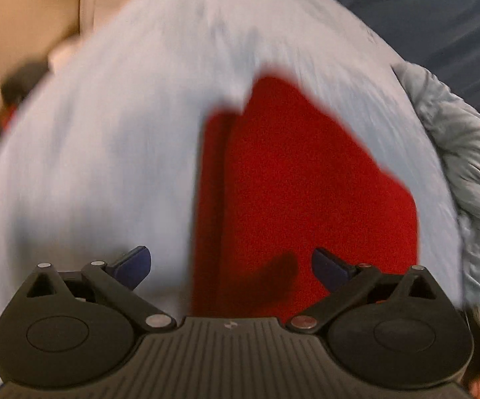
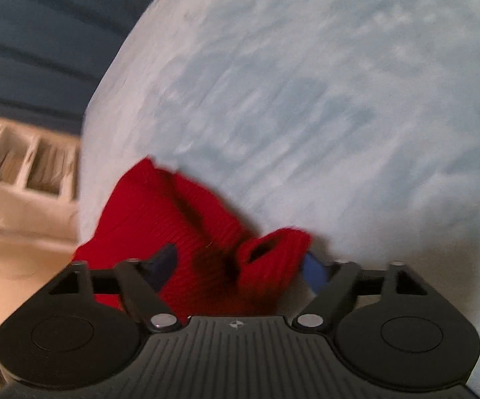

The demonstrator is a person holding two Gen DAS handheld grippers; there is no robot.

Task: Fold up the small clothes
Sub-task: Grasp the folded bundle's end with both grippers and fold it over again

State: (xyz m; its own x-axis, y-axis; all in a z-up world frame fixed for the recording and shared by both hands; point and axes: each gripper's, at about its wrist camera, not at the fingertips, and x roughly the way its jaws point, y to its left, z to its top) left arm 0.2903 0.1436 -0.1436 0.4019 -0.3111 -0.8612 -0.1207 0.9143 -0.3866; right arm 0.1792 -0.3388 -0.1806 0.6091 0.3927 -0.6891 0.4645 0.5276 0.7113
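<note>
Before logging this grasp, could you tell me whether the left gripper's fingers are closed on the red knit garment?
No, the left gripper has its fingers spread wide above the red knit garment, clamping nothing.

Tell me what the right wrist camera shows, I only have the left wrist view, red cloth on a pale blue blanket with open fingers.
Observer: On the right wrist view, the red garment is bunched, with a tube-like opening facing the camera.
Operator: Is the right gripper holding it?
Observer: No. The right gripper is open, its fingers either side of the bunched cloth; contact is unclear.
Operator: Anything beyond the blanket on that side?
Observer: Yes, past the pale blue blanket there is a white divided tray, blurred.
Operator: And my left gripper?
Observer: The left gripper is open over the flatter part of the red garment.
</note>
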